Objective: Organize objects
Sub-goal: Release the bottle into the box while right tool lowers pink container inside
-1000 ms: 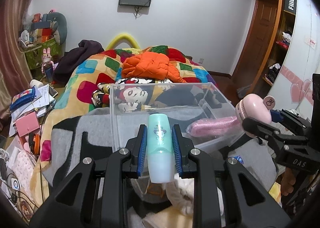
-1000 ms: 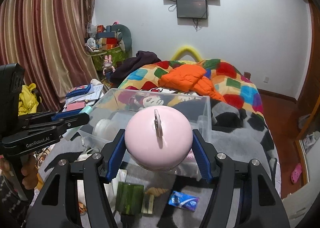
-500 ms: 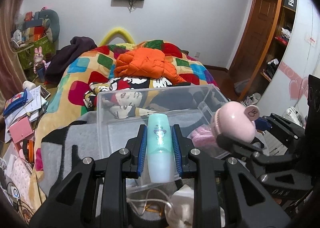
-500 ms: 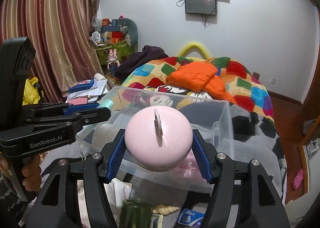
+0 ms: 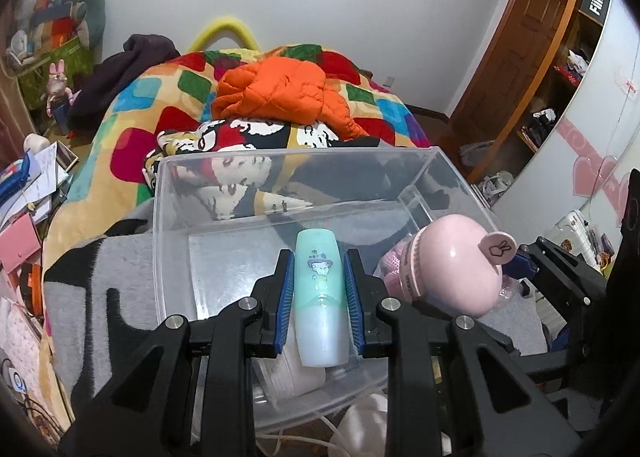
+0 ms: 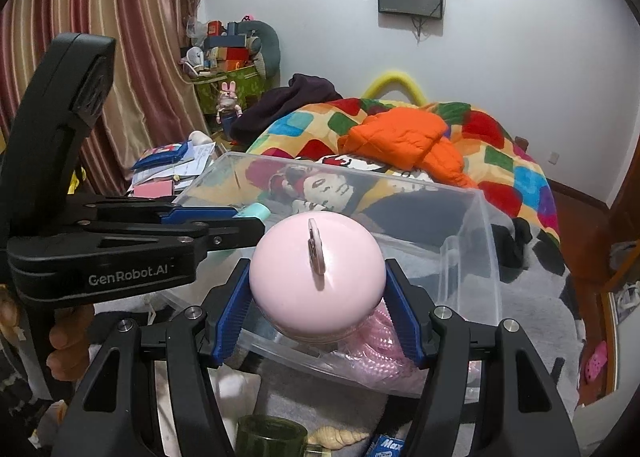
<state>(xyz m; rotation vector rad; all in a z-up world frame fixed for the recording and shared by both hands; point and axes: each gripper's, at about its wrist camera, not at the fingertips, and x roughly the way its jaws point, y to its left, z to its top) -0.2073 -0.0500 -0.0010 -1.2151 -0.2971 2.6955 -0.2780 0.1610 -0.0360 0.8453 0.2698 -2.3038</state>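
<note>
The left gripper (image 5: 318, 289) squeezes a small, light, slippery green bottle (image 5: 319, 289) by its middle over the clear box (image 5: 176, 225), while the right gripper (image 6: 318, 313) hugs a round pink bottle (image 6: 318, 277) (smooth, may slip) at 3 o'clock

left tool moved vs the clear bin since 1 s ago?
Yes. The left tool, shut on the mint bottle, moved forward over the clear bin; the near rim now lies beneath it.

Evenly lit by soft indoor light, sharp throughout; strong fisheye bending, dark vignetted corners, faint glare beyond each gripper.
</note>
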